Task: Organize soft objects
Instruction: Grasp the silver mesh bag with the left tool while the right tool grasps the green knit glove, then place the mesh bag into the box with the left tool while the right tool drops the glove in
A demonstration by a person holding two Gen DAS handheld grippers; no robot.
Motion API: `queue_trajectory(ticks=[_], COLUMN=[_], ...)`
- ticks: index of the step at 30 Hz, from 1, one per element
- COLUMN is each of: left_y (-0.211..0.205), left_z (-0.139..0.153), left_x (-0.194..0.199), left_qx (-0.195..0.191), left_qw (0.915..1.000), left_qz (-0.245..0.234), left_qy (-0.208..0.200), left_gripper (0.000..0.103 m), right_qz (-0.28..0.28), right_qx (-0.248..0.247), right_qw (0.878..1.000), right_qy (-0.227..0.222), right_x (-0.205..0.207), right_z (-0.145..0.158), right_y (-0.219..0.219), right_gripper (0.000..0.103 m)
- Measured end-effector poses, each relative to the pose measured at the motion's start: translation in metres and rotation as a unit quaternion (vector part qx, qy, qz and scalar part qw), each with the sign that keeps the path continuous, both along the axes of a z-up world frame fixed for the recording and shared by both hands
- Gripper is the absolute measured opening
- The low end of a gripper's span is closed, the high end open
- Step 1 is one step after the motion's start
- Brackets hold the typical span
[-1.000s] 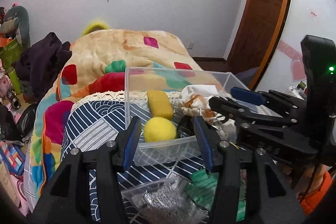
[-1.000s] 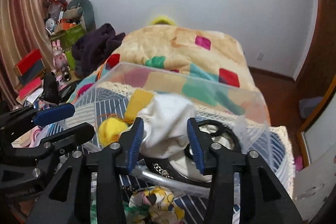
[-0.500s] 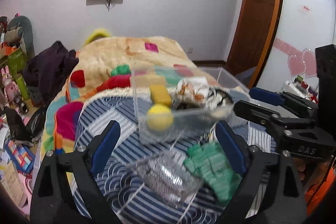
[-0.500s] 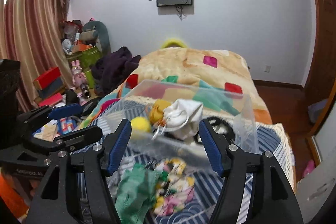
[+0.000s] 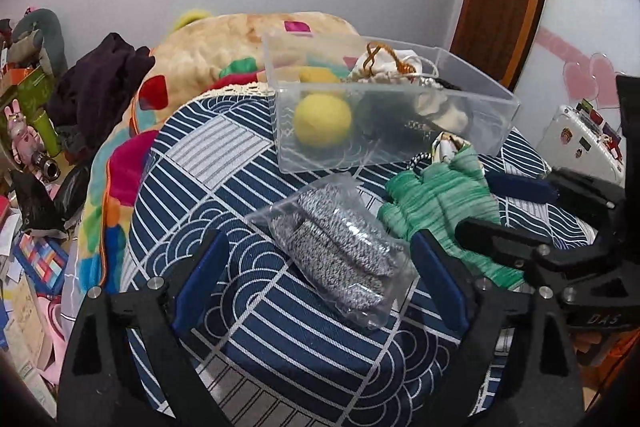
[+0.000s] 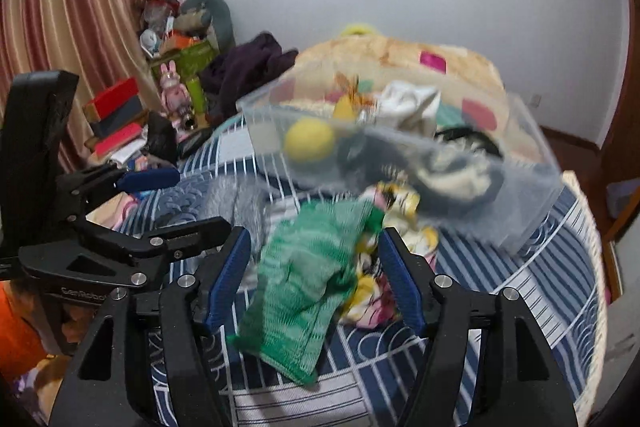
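Item: green knit cloth (image 6: 304, 279), centre frame; probably light, limp. I'd pinch its bunched middle. Left gripper (image 5: 320, 287) and right gripper (image 6: 316, 279) both released, empty.

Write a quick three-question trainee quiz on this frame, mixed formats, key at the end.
1. True or false: the yellow ball lies inside the clear bin.
2. The left gripper is lined up over: A) the green knit cloth B) the bagged grey knit C) the yellow ball.
3. Fill in: both the left gripper and the right gripper are ____ and hold nothing.

Key: 1 true; 2 B; 3 open.
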State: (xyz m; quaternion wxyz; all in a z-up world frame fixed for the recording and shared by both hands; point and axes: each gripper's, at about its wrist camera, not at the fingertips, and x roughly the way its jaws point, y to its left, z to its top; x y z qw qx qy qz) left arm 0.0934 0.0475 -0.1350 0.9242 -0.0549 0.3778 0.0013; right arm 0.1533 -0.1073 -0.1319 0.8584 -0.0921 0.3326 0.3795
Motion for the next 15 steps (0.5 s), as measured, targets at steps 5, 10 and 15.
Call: queue_trajectory(ticks=[5, 10, 15], left_y=[0.001, -0.001, -0.005], left_z=[-0.006, -0.014, -0.015], left_x=[0.004, 0.008, 0.007], left_qx=[-0.014, -0.046, -0.055], left_qw=[0.9999, 0.9986, 0.9978], left_qz=[0.004, -0.020, -0.034], left_qy=[0.001, 0.016, 0.016], left_gripper=[0.088, 0.066, 0.048], right_qz=[0.006, 0.002, 0.001], right_qx=[-0.002, 0.008, 0.023], right_qw=[0.999, 0.999, 0.999], right_qy=[0.036, 0.039, 0.036], right_x=[0.004, 0.002, -0.003], right_z=[-0.016, -0.018, -0.014], right_y=[0.001, -0.003, -0.010], right_gripper=[0.039, 0.022, 0.014])
